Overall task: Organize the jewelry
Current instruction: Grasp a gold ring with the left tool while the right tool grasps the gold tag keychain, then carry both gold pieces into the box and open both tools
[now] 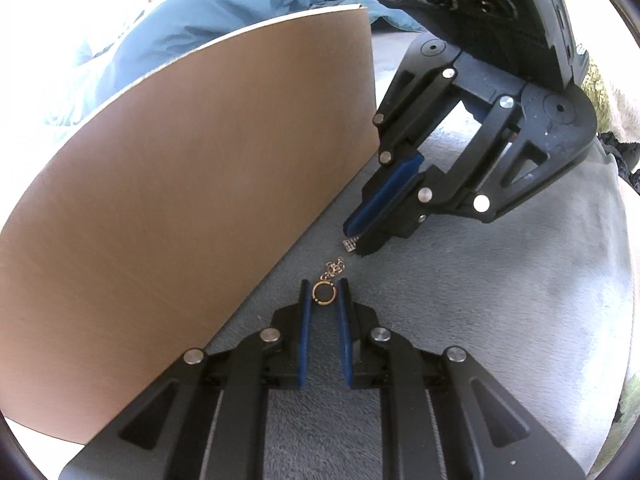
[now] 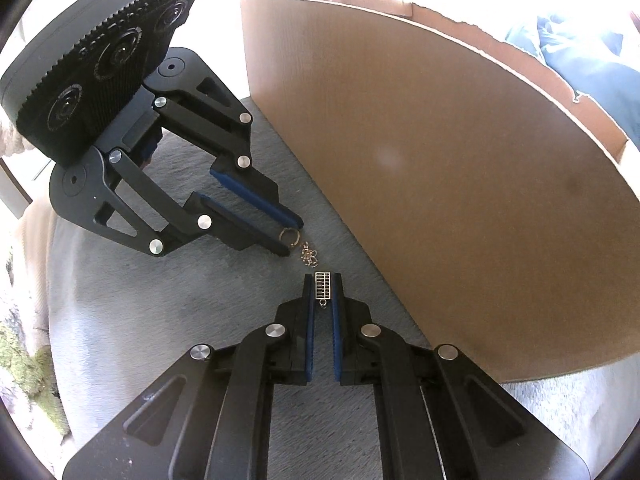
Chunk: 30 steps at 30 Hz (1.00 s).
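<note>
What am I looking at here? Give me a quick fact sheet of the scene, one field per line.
Setting: grey fleece surface beside a cardboard box
Jewelry: one fine chain, bunched in the middle, with a gold ring at one end and a small abacus-like charm at the other
Left gripper: jaws closed on the gold ring
Right gripper: jaws closed on the charm
Chain state: slack, lying on the fleece between the two grippers
Background: blue cloth behind the box
Person: not visible
</note>
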Available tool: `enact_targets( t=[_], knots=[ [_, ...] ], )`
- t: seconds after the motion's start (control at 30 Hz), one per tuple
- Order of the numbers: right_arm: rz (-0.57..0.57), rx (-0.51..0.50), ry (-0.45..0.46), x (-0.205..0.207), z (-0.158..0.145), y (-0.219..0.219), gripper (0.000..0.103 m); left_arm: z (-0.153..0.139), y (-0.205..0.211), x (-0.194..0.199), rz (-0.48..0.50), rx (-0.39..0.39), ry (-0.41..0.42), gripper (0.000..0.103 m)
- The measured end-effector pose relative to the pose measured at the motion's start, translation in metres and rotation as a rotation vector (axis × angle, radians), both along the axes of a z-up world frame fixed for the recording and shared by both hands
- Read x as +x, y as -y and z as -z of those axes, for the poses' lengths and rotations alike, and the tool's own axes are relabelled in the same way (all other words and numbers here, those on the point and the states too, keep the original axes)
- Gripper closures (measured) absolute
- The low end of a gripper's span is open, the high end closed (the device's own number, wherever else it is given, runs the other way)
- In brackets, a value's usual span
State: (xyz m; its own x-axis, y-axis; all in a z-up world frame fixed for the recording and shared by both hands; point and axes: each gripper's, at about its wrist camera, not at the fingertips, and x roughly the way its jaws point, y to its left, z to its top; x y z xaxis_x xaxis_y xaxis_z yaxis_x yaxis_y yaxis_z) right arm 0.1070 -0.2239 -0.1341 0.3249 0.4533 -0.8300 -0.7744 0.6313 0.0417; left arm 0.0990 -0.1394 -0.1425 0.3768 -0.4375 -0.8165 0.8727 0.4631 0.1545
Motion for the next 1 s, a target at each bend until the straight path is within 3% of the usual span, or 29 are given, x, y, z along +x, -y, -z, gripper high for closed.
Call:
enact_targets(
  t=[0.33, 0.63, 1.0],
  knots=[
    [0.02, 0.0, -0.01, -0.019, -0.005, 0.004, 0.097, -0.016, -0.001, -0.019, -0.012, -0.009, -0.011, 0.092],
    [0.067, 0.02, 0.01, -0.05, -0.029, 0.011, 0.097, -0.037, -0.01, -0.045, -0.044, -0.055, -0.006, 0.092],
    [0.123, 0.066, 0.158, -0.069, -0.1, 0.026, 0.097, -0.112, -0.026, -0.058, -0.055, -0.172, 0.105, 0.092]
  ],
)
